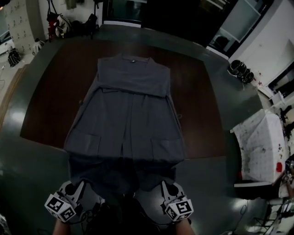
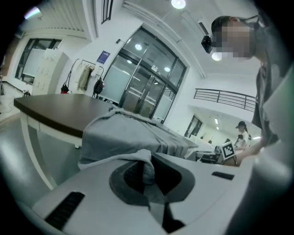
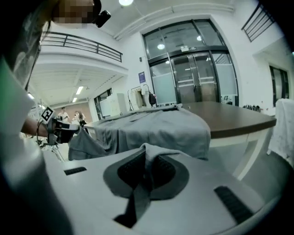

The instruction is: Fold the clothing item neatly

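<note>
Garment of grey fabric [image 1: 126, 114] spread flat on dark brown wooden table [image 1: 46, 101], near hem hanging past front edge. Left gripper [image 1: 77, 187] fingers clenched on left hem corner, right gripper [image 1: 164, 186] fingers clenched on right corner.

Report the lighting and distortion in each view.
Head view: underexposed, the dark garment barely separates from the table, corners vignetted. Left gripper view: bright, ceiling lamp blown out, fisheye-bent lines. Right gripper view: bright, glass doors bowed, the near foreground soft.
</note>
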`<state>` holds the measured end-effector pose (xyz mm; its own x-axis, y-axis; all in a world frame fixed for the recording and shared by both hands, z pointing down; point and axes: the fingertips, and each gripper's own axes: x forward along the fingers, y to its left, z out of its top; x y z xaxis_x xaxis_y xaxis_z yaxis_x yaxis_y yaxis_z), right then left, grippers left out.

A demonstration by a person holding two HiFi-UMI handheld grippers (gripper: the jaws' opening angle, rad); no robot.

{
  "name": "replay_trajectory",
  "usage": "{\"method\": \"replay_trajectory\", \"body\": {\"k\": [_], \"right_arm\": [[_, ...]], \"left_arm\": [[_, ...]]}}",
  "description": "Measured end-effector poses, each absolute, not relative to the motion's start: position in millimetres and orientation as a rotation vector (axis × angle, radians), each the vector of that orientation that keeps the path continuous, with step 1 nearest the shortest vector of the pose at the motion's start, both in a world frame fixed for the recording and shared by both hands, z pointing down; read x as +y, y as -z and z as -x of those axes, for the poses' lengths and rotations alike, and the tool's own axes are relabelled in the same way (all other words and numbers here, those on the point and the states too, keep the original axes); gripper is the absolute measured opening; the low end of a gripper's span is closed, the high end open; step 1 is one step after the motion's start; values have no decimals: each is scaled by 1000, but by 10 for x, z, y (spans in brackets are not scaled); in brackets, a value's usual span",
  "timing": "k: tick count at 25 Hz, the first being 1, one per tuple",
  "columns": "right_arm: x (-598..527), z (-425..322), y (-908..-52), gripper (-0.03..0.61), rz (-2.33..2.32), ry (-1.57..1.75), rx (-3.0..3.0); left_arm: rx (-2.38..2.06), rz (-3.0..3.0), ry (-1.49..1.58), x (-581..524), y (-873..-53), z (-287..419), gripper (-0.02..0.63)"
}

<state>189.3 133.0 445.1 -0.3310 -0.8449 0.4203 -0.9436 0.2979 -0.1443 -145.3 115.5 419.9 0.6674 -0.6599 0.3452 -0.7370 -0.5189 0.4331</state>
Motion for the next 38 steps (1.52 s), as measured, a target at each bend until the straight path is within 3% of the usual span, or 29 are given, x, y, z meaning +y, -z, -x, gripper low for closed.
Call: {"method": "replay_trajectory", "body": {"k": [12, 26, 38], "right_arm": [[790, -2095, -2623, 3, -1644, -149, -2456], [-327, -2131, -1970, 3, -1690, -88, -2603], [-1957, -2437, -1514, 3, -1921, 51, -2407]], "left_arm": [[-1242, -2455, -20, 615, -2402, 1691, 17], [-1451, -2527, 79, -561, -1662, 1279, 17], [-1234, -2647, 40, -2605, -1580, 1384, 17]]}}
